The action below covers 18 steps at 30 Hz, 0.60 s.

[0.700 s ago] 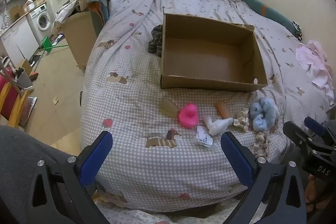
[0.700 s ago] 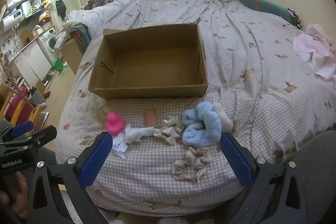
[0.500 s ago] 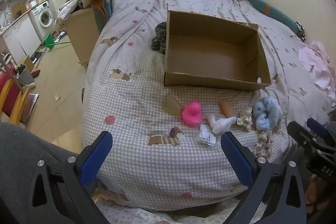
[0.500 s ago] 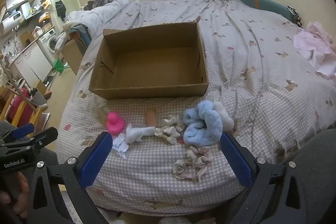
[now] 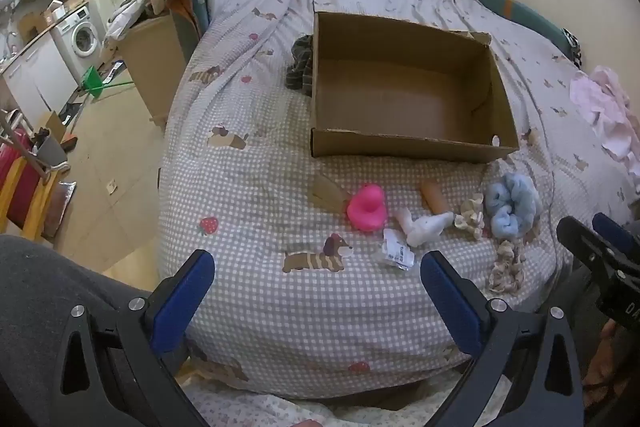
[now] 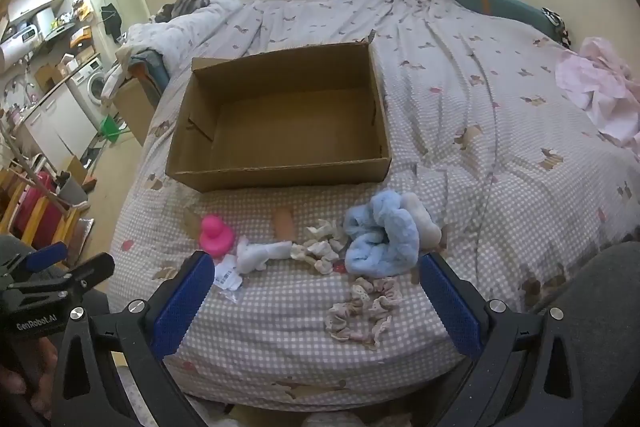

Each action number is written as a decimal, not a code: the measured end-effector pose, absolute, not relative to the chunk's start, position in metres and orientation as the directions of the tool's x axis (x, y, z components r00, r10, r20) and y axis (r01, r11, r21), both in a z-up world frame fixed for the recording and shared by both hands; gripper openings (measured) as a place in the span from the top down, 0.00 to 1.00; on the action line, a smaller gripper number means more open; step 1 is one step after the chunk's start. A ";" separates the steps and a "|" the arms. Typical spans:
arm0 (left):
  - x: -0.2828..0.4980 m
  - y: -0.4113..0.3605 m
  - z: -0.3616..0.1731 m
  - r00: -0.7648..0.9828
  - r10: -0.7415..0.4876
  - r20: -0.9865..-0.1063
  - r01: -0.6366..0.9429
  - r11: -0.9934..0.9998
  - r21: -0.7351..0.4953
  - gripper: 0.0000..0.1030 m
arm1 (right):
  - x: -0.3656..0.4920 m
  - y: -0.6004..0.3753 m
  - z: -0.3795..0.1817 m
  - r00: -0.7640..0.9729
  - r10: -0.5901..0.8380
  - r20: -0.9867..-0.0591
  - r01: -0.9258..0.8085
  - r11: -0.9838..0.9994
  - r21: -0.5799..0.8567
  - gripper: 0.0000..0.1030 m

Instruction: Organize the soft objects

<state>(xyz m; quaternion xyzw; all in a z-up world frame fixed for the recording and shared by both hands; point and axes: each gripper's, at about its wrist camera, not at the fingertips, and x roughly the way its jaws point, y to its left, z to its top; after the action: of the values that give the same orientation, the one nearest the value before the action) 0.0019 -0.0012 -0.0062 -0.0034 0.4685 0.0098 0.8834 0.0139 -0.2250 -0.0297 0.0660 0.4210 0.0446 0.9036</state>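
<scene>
Drifted a bit closer to the empty brown cardboard box [image 5: 404, 95], both wide-open grippers [image 5: 316, 291] [image 6: 316, 287] holding nothing, could easily snag the fluffy blue scrunchie [image 6: 380, 239] along with neighbouring frilly cream scrunchies [image 6: 364, 311].

One cardboard box [image 6: 280, 131], one pink duck [image 6: 216, 237], one blue scrunchie [image 6: 380, 239], one white plush [image 6: 260, 255], two floral scrunchies [image 6: 360, 311].
</scene>
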 end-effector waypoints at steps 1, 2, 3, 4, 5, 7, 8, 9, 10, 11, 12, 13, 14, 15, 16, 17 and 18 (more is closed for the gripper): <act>0.002 -0.001 -0.006 0.561 0.014 -0.828 -0.019 1.000 0.004 0.00 | 0.014 -0.225 -0.030 0.642 0.136 -0.755 -0.025 0.987 0.157 0.00; 0.001 -0.002 -0.006 0.561 0.014 -0.827 -0.018 1.000 0.004 0.00 | 0.014 -0.225 -0.030 0.642 0.136 -0.755 -0.026 0.987 0.157 0.00; 0.001 -0.001 -0.006 0.562 0.014 -0.827 -0.017 1.000 0.005 0.00 | 0.014 -0.225 -0.029 0.643 0.135 -0.754 -0.025 0.987 0.156 0.00; 0.001 -0.001 -0.006 0.562 0.014 -0.827 -0.018 1.000 0.005 0.00 | 0.014 -0.225 -0.029 0.645 0.132 -0.753 -0.023 0.988 0.154 0.00; 0.001 -0.001 -0.006 0.562 0.014 -0.827 -0.018 1.000 0.005 0.00 | 0.014 -0.226 -0.028 0.646 0.132 -0.752 -0.022 0.988 0.154 0.00; 0.001 -0.001 -0.006 0.564 0.014 -0.826 -0.016 1.000 0.006 0.00 | 0.014 -0.227 -0.028 0.646 0.131 -0.752 -0.021 0.988 0.154 0.00; 0.001 -0.001 -0.006 0.564 0.014 -0.826 -0.016 1.000 0.006 0.00 | 0.014 -0.227 -0.028 0.645 0.132 -0.752 -0.021 0.988 0.155 0.00; 0.001 -0.002 -0.006 0.564 0.014 -0.826 -0.015 1.000 0.007 0.00 | 0.013 -0.226 -0.028 0.646 0.132 -0.752 -0.022 0.988 0.154 0.00; 0.001 -0.002 -0.006 0.564 0.014 -0.826 -0.014 1.000 0.008 0.00 | 0.013 -0.226 -0.028 0.647 0.133 -0.751 -0.023 0.988 0.155 0.00; 0.001 -0.002 -0.006 0.565 0.014 -0.825 -0.013 1.000 0.008 0.00 | 0.014 -0.227 -0.028 0.647 0.133 -0.751 -0.023 0.988 0.156 0.00; 0.001 -0.002 -0.005 0.565 0.014 -0.825 -0.012 1.000 0.009 0.00 | 0.013 -0.226 -0.028 0.647 0.132 -0.751 -0.022 0.988 0.154 0.00; 0.001 -0.002 -0.005 0.565 0.015 -0.825 -0.012 1.000 0.009 0.00 | 0.013 -0.226 -0.028 0.647 0.131 -0.751 -0.021 0.988 0.154 0.00; 0.001 -0.002 -0.005 0.566 0.014 -0.825 -0.012 1.000 0.008 0.00 | 0.013 -0.227 -0.028 0.646 0.131 -0.752 -0.019 0.988 0.156 0.00; 0.001 -0.002 -0.005 0.566 0.012 -0.825 -0.012 1.000 0.007 0.00 | 0.014 -0.227 -0.028 0.646 0.131 -0.752 -0.018 0.988 0.156 0.00; 0.001 -0.002 -0.005 0.565 0.012 -0.825 -0.012 1.000 0.007 0.00 | 0.014 -0.228 -0.028 0.646 0.131 -0.752 -0.018 0.987 0.157 0.00; 0.002 -0.003 -0.005 0.566 0.011 -0.824 -0.012 1.000 0.006 0.00 | 0.013 -0.227 -0.028 0.647 0.131 -0.751 -0.018 0.988 0.156 0.00; 0.002 -0.003 -0.005 0.566 0.010 -0.824 -0.012 1.000 0.004 0.00 | 0.014 -0.227 -0.028 0.647 0.130 -0.752 -0.018 0.988 0.155 0.00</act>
<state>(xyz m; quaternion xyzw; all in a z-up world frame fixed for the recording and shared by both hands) 0.0020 -0.0027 -0.0047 -0.0009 0.4657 0.0060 0.8849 0.0136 -0.2274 -0.0282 0.0670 0.4183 0.0408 0.9049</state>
